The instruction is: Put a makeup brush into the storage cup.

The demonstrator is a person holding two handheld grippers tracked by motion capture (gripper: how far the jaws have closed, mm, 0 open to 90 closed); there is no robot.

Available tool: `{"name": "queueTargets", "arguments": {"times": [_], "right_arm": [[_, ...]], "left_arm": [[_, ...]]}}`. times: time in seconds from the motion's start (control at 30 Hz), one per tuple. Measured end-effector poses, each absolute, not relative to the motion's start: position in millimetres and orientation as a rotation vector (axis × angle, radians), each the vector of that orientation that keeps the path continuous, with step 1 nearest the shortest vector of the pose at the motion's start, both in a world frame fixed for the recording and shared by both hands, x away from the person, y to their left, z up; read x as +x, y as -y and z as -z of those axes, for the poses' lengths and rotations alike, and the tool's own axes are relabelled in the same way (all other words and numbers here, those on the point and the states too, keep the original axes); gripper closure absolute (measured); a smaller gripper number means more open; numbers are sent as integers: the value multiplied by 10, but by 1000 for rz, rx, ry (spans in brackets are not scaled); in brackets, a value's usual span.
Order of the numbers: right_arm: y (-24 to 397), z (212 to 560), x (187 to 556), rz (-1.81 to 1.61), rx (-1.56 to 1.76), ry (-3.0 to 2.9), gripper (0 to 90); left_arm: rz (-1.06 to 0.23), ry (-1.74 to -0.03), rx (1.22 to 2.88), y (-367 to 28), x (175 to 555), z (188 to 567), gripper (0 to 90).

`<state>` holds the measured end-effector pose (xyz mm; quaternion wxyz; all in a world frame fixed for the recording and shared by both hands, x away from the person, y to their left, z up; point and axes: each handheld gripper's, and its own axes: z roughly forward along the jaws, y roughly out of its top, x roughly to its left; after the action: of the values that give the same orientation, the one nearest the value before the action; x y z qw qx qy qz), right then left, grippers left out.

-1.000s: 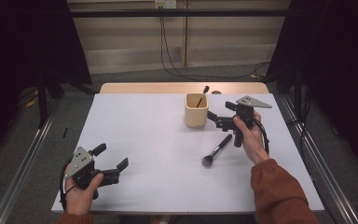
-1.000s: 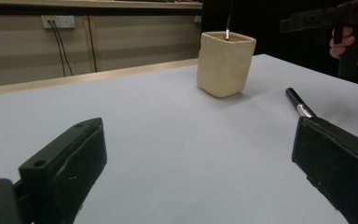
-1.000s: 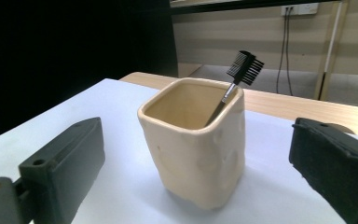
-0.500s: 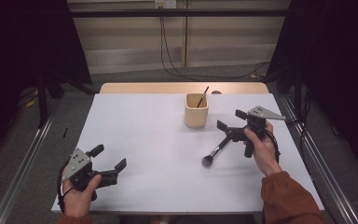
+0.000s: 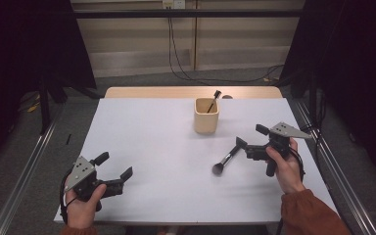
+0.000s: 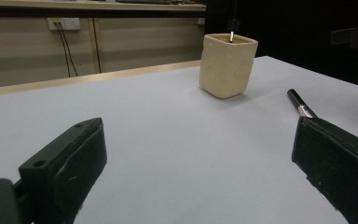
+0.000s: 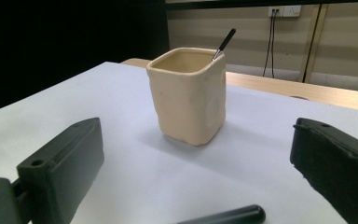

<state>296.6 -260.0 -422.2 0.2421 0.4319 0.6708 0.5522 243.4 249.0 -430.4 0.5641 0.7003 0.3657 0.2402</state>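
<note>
Lowered from the cup [image 5: 206, 115], the right gripper [image 5: 250, 141] hovers wide-fingered over the brush [image 5: 227, 160].

Beige panelled wall [image 5: 142, 44] with a socket [image 5: 173, 4], grey floor [image 5: 24, 161], dark curtains [image 5: 24, 44]
</note>
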Motion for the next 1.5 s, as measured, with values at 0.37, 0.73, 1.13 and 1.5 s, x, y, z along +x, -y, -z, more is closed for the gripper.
{"name": "queueTargets", "arguments": {"times": [0.37, 0.73, 1.13, 1.5], "right_arm": [[2720, 4307, 2657, -1489, 1187, -1822, 19], [2874, 4403, 2407, -1446, 1213, -1807, 19], [2954, 4477, 2191, -1431, 1201, -1812, 19], [2910, 4483, 2243, -1434, 1198, -1821, 19]], "left_arm": [[-581, -872, 1630, -2529, 2400, 4293, 32], [-576, -884, 1624, -2551, 2378, 4296, 32], [-588, -891, 1619, -2562, 2336, 4286, 31], [-587, -893, 1627, -2594, 2350, 4304, 31]]}}
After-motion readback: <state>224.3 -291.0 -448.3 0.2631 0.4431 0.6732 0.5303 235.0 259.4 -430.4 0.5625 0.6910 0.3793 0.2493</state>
